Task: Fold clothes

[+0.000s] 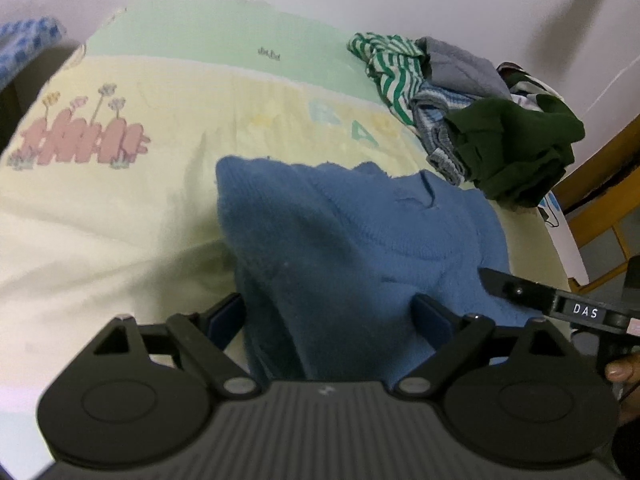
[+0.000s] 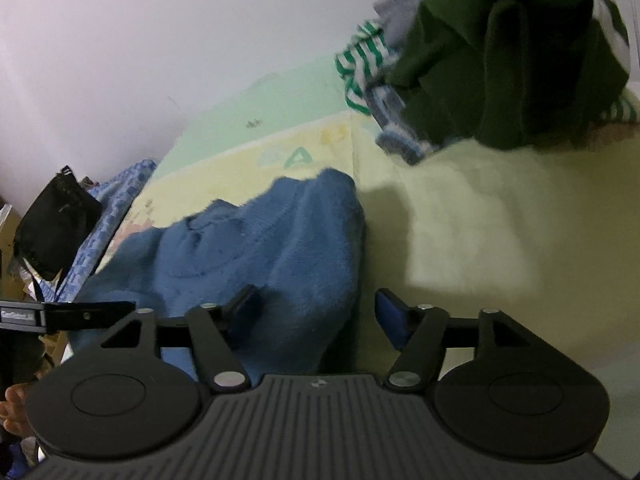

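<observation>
Left hand-held gripper (image 1: 328,316) spread, 2 pads straddling blue sweater (image 1: 340,232) fold, not pressing. Right hand-held gripper (image 2: 316,314) spread too, jaws flanking sweater's edge, nothing pinched. Sweater lies bunched on bed (image 1: 100,220), pastel quilt beneath. Pile of unfolded clothes (image 1: 480,120) waits near far corner. Knit looks thick, soft, light, likely sagging when lifted; best taken at hem or shoulder corners.
</observation>
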Demonstrator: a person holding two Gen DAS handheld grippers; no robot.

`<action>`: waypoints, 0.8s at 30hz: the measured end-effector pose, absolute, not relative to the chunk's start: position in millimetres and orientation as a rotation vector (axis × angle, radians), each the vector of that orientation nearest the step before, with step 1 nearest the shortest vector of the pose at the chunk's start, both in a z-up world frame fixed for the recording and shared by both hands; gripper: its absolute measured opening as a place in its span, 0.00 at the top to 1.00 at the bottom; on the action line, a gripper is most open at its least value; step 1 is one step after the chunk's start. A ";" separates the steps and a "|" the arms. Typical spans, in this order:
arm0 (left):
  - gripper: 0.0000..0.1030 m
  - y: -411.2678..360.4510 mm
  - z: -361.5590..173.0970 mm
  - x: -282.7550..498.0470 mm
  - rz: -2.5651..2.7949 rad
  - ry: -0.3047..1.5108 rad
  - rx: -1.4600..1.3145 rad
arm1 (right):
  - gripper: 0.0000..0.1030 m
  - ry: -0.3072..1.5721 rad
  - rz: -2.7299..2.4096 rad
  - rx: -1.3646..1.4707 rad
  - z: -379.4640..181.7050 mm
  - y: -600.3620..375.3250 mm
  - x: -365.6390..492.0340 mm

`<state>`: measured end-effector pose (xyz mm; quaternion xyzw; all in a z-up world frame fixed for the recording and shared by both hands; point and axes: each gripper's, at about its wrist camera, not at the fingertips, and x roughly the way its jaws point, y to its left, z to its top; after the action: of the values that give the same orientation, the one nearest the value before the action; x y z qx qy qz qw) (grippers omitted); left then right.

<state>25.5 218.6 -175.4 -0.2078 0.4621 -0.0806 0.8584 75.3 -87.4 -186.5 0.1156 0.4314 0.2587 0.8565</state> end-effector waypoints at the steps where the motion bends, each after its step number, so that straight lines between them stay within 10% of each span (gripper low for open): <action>1: 0.09 218.0 -176.9 26.5 -0.168 0.973 -0.440 | 0.31 0.919 0.542 0.257 -189.9 -88.1 77.9; 24: 0.00 194.7 -186.9 36.4 -0.145 0.978 -0.318 | 0.37 0.984 0.627 0.317 -196.0 -82.1 86.9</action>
<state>36.4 194.7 -186.9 -0.1518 0.4673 -0.0691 0.8682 86.9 -82.1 -196.0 0.1491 0.4624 0.2946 0.8229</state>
